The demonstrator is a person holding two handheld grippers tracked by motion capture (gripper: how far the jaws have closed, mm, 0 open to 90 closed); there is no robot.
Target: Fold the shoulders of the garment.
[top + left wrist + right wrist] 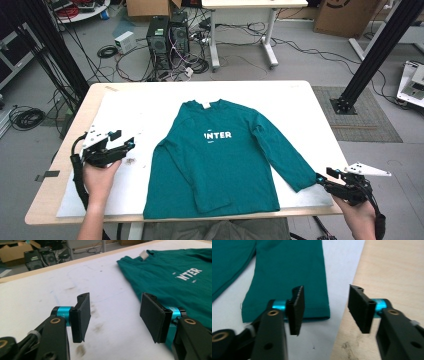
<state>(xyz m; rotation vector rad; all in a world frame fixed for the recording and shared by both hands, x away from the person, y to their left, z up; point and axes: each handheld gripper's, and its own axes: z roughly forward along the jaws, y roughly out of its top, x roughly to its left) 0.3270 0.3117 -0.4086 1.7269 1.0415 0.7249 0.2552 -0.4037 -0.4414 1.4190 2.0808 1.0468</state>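
Matt teal cloth shirt [220, 155], scuffed white sheet [125, 120], pale wood table [320, 115]

A pale wooden worktop [60, 180] spans the middle of the frame, covered by a white sheet [125, 115]. A teal long-sleeved shirt [220, 165] lies flat at its centre, one sleeve folded across the body, the other reaching lower right.

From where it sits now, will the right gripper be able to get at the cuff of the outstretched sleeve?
Probably yes. The right gripper is open just short of the sleeve cuff, which lies flat on the white mat with nothing between them.
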